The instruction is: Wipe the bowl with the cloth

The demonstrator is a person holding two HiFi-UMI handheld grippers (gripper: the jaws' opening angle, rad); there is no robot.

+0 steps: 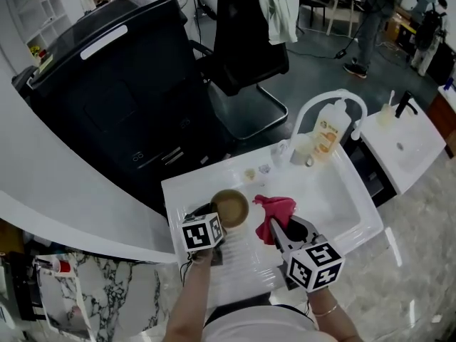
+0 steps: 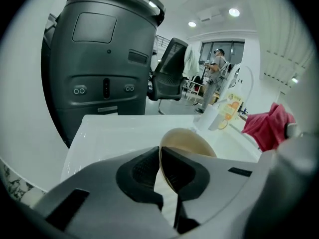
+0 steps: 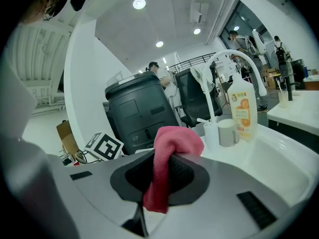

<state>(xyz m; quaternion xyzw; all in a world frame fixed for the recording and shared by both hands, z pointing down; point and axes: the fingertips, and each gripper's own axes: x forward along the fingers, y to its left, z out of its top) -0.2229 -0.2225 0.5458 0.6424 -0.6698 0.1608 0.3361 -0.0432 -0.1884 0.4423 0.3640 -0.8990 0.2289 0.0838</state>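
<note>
Head view: a white worktop [image 1: 191, 191] has a sink basin [image 1: 338, 199] on its right. The left gripper [image 1: 218, 218] reaches a tan bowl [image 1: 229, 205] over the worktop's left part. From here it is hard to tell whether the bowl rests on the surface or hangs just above it. Just beside it to the right, the right gripper [image 1: 273, 228] carries a bunched red cloth [image 1: 278, 208] near the basin's left edge. Behind stand a curved white tap [image 1: 335, 97] and an orange-labelled bottle [image 1: 326, 135].

Left gripper view: the jaws are nearly together, clamped on the bowl's near rim, one pad inside and one outside. The bowl is tilted, and the cloth is apart at its right.

Right gripper view: the jaws pinch the cloth, which folds over above them and hangs below. A grey cup [image 3: 228, 132] stands beside the bottle.
</note>
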